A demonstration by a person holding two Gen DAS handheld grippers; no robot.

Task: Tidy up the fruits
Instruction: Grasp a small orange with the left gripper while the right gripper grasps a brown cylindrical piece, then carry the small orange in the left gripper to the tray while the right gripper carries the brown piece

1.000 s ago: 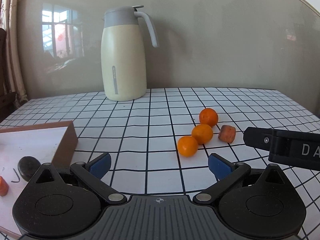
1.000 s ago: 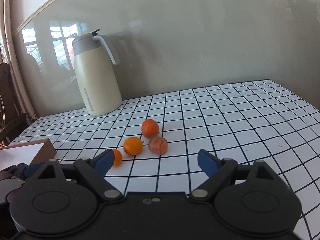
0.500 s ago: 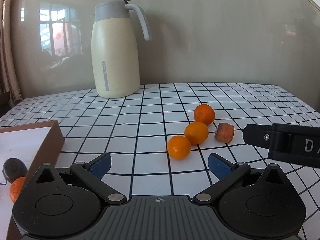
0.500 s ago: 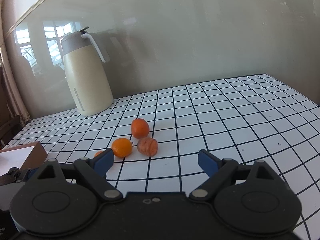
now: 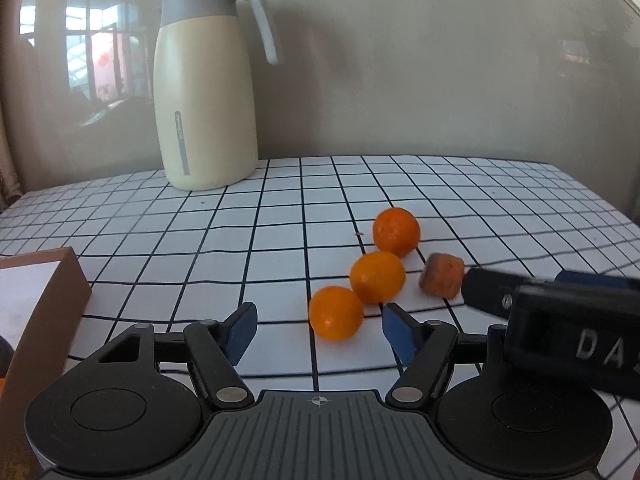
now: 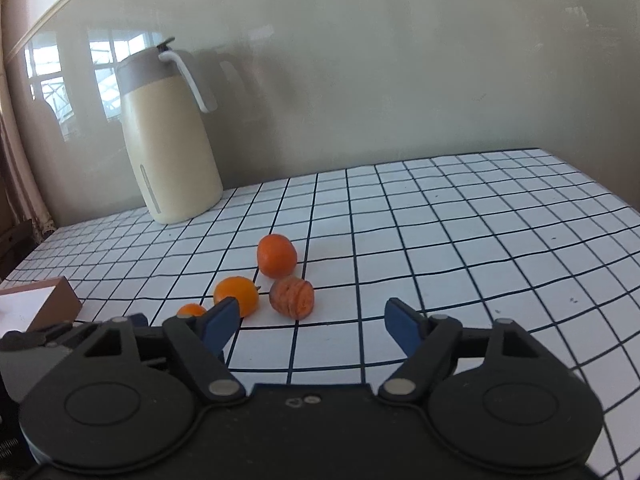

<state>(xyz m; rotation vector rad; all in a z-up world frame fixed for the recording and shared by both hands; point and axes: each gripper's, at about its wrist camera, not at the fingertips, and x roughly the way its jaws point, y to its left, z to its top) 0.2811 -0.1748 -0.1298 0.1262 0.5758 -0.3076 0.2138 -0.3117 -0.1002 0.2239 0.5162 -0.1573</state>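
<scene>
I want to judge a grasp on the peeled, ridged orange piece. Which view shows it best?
The right wrist view: the peeled piece sits unobstructed ahead of the open right tool, its segment ridges plain. In the left wrist view the same piece is smaller, farther right, with the right tool's dark finger overlapping its edge.

Three oranges lay in a diagonal row on the table, a peeled orange just beside the middle one.

Matt cream jug with grey plastic-looking lid and handle. Glossy wall, mirroring a window. Smooth white grid-printed tabletop. Oranges, finely dimpled, slightly shiny. Peeled fruit, dull and ridged. Box, brown and matt like cardboard.
</scene>
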